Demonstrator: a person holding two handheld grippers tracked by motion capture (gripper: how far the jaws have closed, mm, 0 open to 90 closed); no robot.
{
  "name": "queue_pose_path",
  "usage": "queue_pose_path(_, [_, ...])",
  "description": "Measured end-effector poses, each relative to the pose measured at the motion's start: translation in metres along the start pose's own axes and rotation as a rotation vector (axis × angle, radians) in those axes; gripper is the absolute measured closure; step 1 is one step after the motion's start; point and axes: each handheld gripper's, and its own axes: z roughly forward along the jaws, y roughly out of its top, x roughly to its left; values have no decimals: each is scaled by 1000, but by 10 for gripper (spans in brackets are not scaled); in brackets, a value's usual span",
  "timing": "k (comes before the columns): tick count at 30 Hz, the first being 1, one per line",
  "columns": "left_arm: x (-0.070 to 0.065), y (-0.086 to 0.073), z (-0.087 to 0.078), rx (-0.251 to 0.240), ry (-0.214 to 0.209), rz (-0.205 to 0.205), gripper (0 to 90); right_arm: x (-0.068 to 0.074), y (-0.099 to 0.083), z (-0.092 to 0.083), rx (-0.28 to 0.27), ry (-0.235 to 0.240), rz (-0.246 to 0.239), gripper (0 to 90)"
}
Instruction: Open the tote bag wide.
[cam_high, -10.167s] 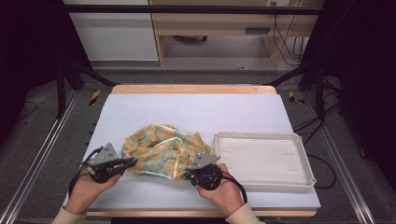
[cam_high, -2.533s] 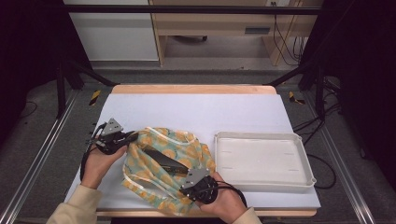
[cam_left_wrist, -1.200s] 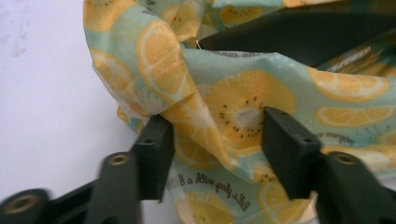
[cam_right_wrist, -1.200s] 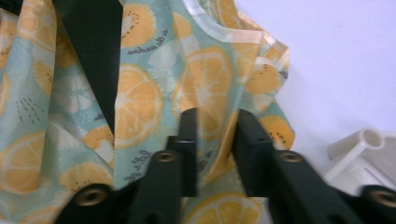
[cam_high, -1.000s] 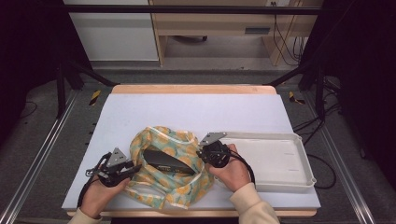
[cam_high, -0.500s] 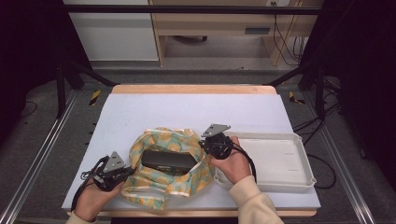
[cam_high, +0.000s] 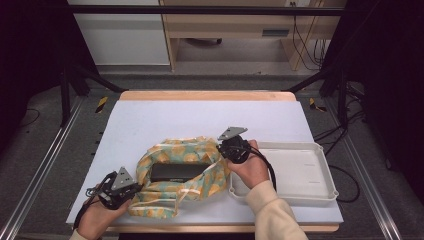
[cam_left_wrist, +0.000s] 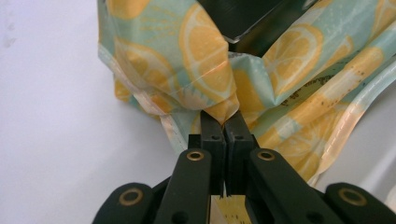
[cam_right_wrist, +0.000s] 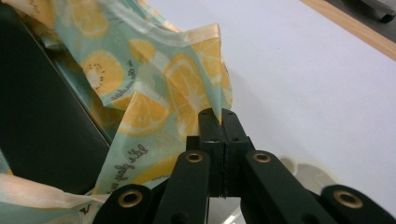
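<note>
A soft bag printed with lemon slices lies mid-table, its mouth spread wide. Inside it rests a flat black box. My left gripper is shut on the bag's near-left edge; in the left gripper view the jaws pinch a fold of the printed fabric below the black box. My right gripper is shut on the bag's far-right rim. Seen in the right gripper view, its jaws clamp the fabric's hem, with the black box to the left.
A white rectangular tray sits just right of the bag, under my right wrist; its rim shows behind the right jaws. The pale table top stretches beyond the bag to a wooden far edge. Metal rails run along both sides.
My right gripper has drawn the bag's right rim slightly up and away. The left hand has stayed at the near-left corner, its jaws closing on the fabric.
</note>
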Motion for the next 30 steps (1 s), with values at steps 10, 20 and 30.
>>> queue_pose_path(10, [6, -5, 9, 43, 1, -11, 885, -1, -7, 8, 55, 1, -18, 900])
queue_pose_path(20, [5, -5, 12, 56, 1, -3, 884, 4, -9, 14, 115, 7, -51, 900])
queue_pose_path(30, [7, -6, 12, 54, 4, -7, 883, 8, -12, 21, 176, 15, -84, 900])
